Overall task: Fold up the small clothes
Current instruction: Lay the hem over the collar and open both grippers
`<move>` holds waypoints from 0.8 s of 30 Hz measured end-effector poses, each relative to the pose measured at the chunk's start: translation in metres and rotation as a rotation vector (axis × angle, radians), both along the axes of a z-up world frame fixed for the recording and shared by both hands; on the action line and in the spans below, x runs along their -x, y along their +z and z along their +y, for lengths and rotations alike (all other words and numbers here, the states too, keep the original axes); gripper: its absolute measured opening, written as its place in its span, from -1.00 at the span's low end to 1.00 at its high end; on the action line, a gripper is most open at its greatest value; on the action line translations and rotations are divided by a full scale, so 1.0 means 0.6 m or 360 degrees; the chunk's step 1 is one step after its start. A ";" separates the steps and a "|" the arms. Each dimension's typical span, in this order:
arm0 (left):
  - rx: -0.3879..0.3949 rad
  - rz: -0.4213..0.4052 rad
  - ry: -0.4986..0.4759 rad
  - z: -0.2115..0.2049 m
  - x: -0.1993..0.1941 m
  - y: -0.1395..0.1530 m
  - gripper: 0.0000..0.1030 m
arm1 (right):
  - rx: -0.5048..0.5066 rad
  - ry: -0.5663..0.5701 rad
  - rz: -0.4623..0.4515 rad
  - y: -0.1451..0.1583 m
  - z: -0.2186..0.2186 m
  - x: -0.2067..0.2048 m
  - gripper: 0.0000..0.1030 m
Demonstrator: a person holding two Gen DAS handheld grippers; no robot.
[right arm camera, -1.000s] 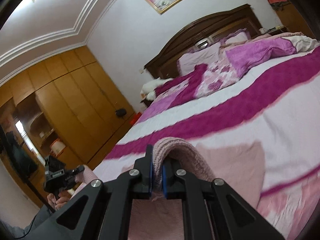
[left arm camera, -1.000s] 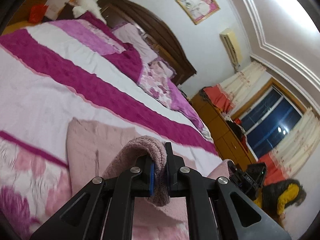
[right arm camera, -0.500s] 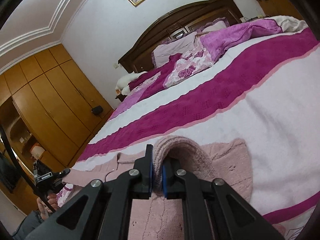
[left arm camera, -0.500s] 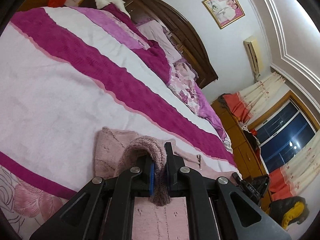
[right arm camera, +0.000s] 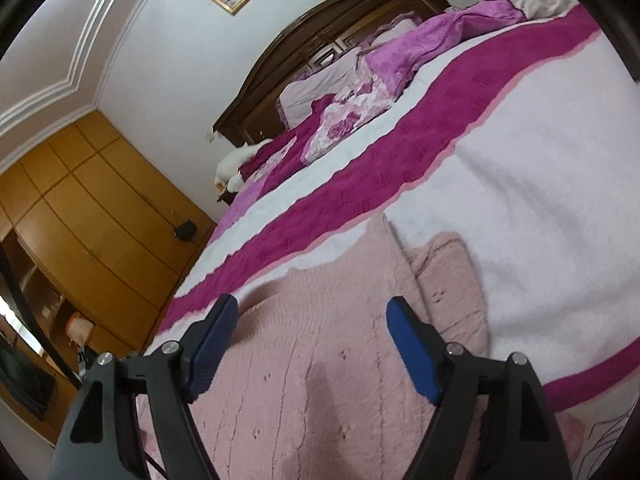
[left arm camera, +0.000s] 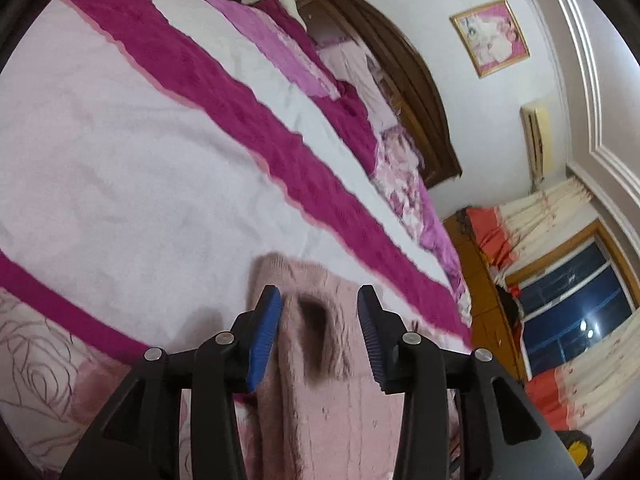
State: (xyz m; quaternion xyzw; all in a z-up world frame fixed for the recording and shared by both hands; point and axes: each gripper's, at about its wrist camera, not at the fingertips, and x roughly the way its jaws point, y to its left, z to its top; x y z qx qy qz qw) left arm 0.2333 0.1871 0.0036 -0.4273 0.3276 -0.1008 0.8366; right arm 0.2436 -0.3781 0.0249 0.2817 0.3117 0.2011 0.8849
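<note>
Left wrist view first: the left gripper [left arm camera: 318, 330] sits low in the middle of the frame, its blue pads [left arm camera: 264, 336] parting. A bunched fold of the pink knitted sweater [left arm camera: 320, 408] stands between them, blurred; it seems to brush the left pad but neither pad squeezes it, so the claw has let go. From there the sweater spreads down to the bottom edge, lying on the white and magenta bedspread [left arm camera: 120, 160] that fills the left and centre. A dark wooden headboard [left arm camera: 404, 92] runs along the upper middle, a framed picture [left arm camera: 490, 38] hangs on the wall at upper right, and a dark window [left arm camera: 576, 300] with curtains shows at right. Right wrist view: the right gripper [right arm camera: 310, 346] is spread wide across the lower half, jaws opening, with nothing pinched; the sweater lies flat beneath and beyond its pads [right arm camera: 414, 354], with a folded edge reaching toward the right of centre. A wooden wardrobe [right arm camera: 80, 216] fills the left side.
</note>
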 end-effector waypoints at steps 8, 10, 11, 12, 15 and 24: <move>0.0018 0.0113 -0.0401 -0.120 0.011 -0.012 -0.70 | 0.0156 0.0094 0.0024 -0.003 0.041 -0.001 0.57; -0.0016 0.0135 -0.0388 -0.132 -0.014 -0.015 -0.70 | 0.0170 0.0105 0.0021 -0.003 0.046 -0.001 0.57; -0.0061 0.0128 -0.0369 -0.136 -0.031 -0.011 -0.70 | 0.0170 0.0110 0.0024 -0.003 0.048 -0.002 0.57; -0.0108 0.0124 -0.0352 -0.138 -0.051 -0.007 -0.70 | 0.0171 0.0113 0.0028 -0.005 0.048 -0.003 0.57; -0.0180 0.0073 -0.0204 -0.129 -0.056 0.014 -0.70 | 0.0156 0.0110 0.0038 -0.007 0.045 -0.002 0.57; -0.0248 -0.0141 -0.0049 -0.113 -0.016 0.053 -0.59 | 0.0120 0.0113 0.0052 -0.006 0.039 0.003 0.57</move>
